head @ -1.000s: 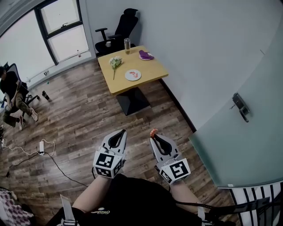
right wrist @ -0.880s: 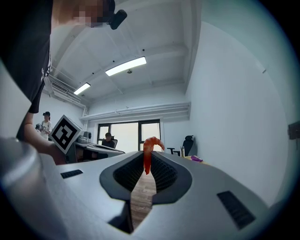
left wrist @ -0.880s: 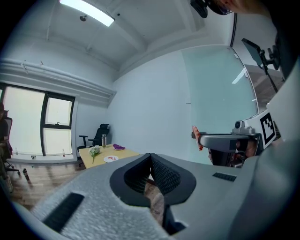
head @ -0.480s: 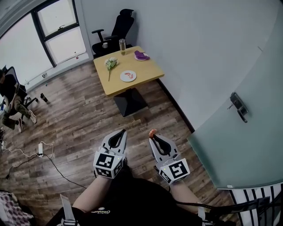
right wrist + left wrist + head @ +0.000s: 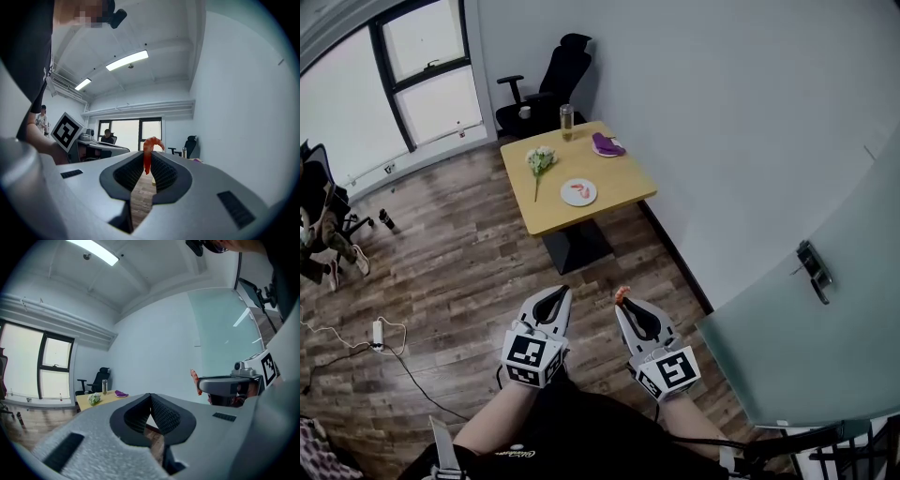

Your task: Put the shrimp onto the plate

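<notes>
Office room. Black swivel office chair (image 5: 546, 86) beside a large window (image 5: 427, 80); wood-plank floor (image 5: 459, 253); frosted glass door (image 5: 825, 347) with lever handle (image 5: 814, 269); ceiling strip lights (image 5: 127, 60); small wooden bench (image 5: 614, 183); person (image 5: 108, 137) seated at a desk (image 5: 104, 147).

Orange-red shrimp (image 5: 622, 294) lower centre, white plate (image 5: 587, 198) on pale yellow wood table (image 5: 623, 173) upper centre, purple item (image 5: 607, 144) at its top edge, black chair (image 5: 553, 75) above, brown plank floor (image 5: 459, 262), left gripper (image 5: 553, 292) and right gripper (image 5: 625, 302) light grey, dark grey inside the jaws, black-and-white square markers.
</notes>
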`<action>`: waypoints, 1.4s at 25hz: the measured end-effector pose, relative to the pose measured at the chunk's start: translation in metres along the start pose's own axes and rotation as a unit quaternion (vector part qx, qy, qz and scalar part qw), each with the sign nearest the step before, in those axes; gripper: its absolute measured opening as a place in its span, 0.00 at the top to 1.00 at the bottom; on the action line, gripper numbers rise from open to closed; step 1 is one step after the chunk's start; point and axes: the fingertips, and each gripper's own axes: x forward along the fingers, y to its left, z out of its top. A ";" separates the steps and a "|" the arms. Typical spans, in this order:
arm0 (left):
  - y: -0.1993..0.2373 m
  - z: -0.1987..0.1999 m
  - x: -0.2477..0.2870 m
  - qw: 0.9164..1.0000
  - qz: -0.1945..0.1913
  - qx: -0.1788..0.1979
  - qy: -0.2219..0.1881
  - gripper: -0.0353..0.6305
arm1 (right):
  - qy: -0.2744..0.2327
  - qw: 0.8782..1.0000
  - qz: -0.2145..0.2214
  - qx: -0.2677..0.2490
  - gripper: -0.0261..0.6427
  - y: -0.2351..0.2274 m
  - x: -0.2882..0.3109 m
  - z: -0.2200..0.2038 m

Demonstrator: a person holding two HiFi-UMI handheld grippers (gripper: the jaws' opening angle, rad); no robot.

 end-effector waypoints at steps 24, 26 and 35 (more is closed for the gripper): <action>0.218 0.007 0.096 0.999 -0.037 -0.019 -0.004 0.94 | 0.037 0.998 -0.039 0.016 0.89 -0.023 0.242 -0.010; 0.224 0.007 0.099 0.999 -0.036 -0.019 -0.001 0.94 | 0.034 0.998 -0.040 0.017 0.89 -0.027 0.251 -0.010; 0.255 0.008 0.110 1.000 -0.019 -0.021 0.005 0.94 | 0.031 0.999 -0.024 0.019 0.89 -0.035 0.286 -0.015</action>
